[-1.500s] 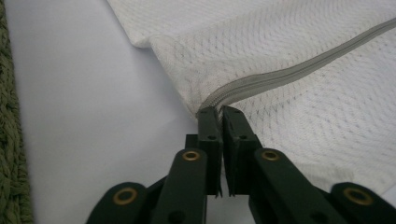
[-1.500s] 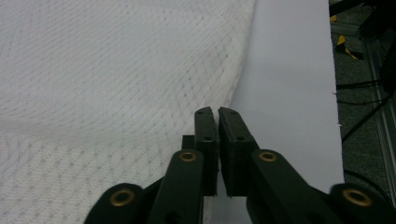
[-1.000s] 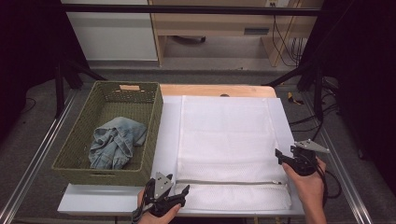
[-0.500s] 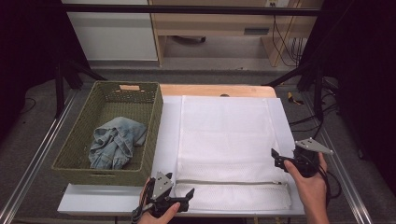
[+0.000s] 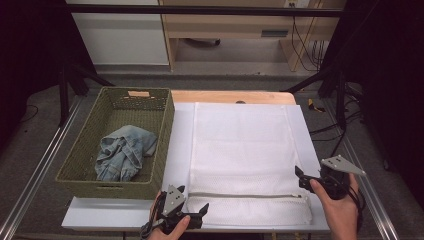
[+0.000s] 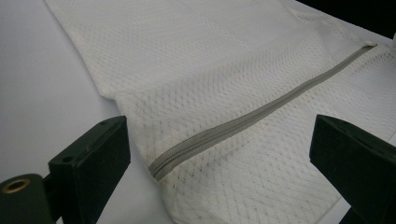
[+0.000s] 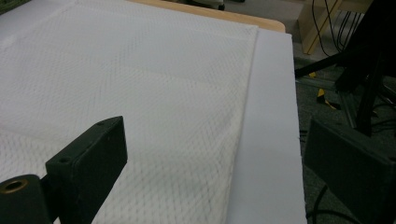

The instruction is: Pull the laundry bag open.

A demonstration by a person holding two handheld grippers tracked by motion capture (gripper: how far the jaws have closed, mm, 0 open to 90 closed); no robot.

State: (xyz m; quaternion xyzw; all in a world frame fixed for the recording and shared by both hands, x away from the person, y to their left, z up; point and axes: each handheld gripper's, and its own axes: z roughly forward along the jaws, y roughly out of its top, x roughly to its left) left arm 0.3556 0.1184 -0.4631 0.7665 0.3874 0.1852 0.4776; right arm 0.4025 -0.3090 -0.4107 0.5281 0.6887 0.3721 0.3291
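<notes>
A white mesh laundry bag lies flat on the white table top, its grey zipper running along the near end. My left gripper sits at the bag's near left corner. Its jaws have just been opening and straddle the zipper's left end without touching it. My right gripper hovers beside the bag's right edge, just above the zipper's right end. Its jaws have also just been opening, with nothing between them.
A woven green basket stands left of the bag with a crumpled denim garment inside. A strip of wooden table edge shows beyond the bag. Metal rails run along both sides, and stand legs and cables are on the floor at the right.
Both grippers' jaws have spread wider. The right hand has lifted a little off the bag's right end. The left hand has stayed where it was.
</notes>
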